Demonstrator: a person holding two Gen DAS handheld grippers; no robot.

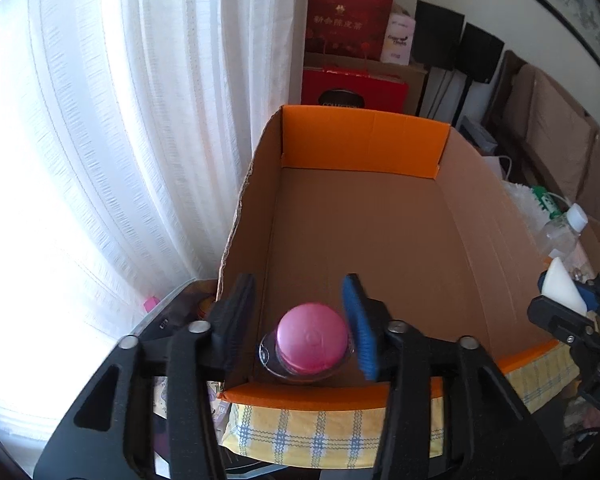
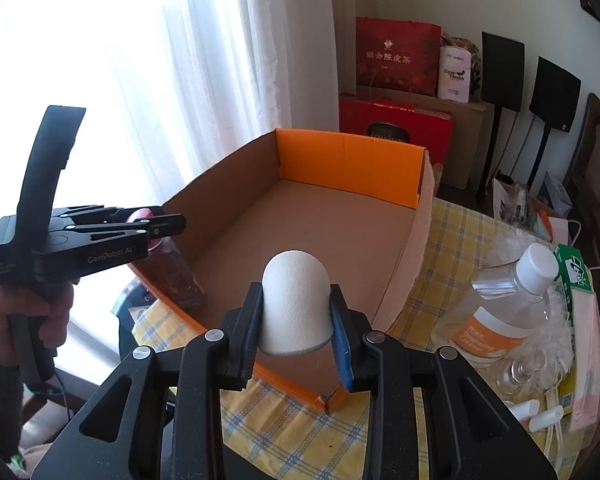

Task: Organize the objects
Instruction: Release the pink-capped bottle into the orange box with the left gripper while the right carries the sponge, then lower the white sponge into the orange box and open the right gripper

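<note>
An open cardboard box (image 1: 364,140) with orange end walls lies on the yellow checked cloth. A clear bottle with a pink cap (image 1: 311,338) and dark reddish contents stands upright in its near left corner. My left gripper (image 1: 298,284) is open around the cap, with a gap on each side. In the right wrist view the left gripper (image 2: 172,224) reaches over the box's left wall above the bottle (image 2: 178,272). My right gripper (image 2: 295,292) is shut on a white dome-shaped object (image 2: 296,300) over the box's near edge; the object (image 1: 562,284) also shows at the left wrist view's right edge.
Right of the box on the cloth (image 2: 292,432) stand a clear cleaner bottle with a white cap (image 2: 512,300), a green and white carton (image 2: 576,276) and small white tubes (image 2: 540,416). Red gift bags (image 2: 396,52) sit behind the box. White curtains (image 2: 220,60) hang on the left.
</note>
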